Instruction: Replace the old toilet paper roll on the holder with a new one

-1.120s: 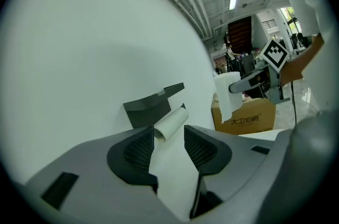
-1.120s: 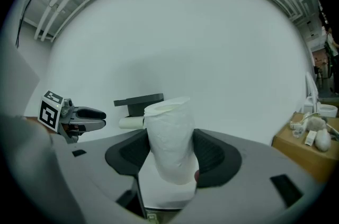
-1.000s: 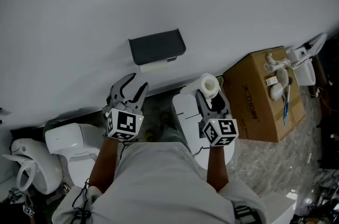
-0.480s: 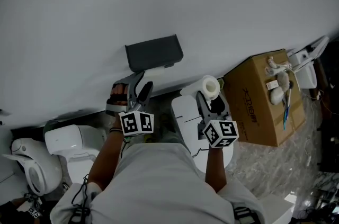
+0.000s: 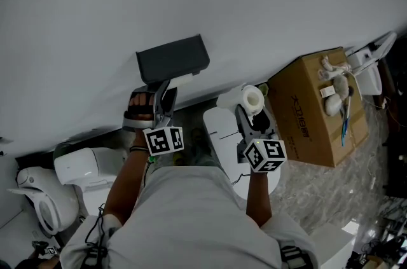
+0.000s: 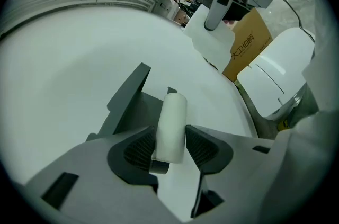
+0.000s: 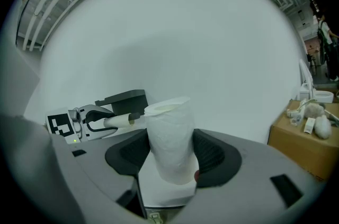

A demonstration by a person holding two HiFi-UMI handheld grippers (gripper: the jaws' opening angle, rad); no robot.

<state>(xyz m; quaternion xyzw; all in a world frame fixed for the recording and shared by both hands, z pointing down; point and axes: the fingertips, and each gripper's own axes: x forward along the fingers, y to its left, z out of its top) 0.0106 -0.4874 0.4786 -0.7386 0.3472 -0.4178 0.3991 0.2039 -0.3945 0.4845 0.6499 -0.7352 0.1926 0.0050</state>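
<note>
A dark grey holder [image 5: 173,58] hangs on the white wall, with the old roll, a thin pale tube [image 5: 182,80], under it. My left gripper [image 5: 163,91] reaches up to it. In the left gripper view the tube [image 6: 172,119] lies between both pads of the left gripper [image 6: 169,146], whose jaws have just been closing and now touch it on each side. My right gripper [image 5: 252,116] is shut on the new white roll [image 5: 245,98], held upright [image 7: 170,135] between the pads of the right gripper [image 7: 170,157], to the right of the holder [image 7: 126,101].
A white toilet lid [image 5: 219,134] lies under the right gripper. A cardboard box [image 5: 311,112] with small items on top stands at the right. Another white toilet [image 5: 82,169] sits at the lower left. The person's grey-clad body fills the bottom centre.
The left gripper has rolled and moved up from beside the holder, and its jaws now sit around the old tube. The right gripper has shifted slightly with the new roll.
</note>
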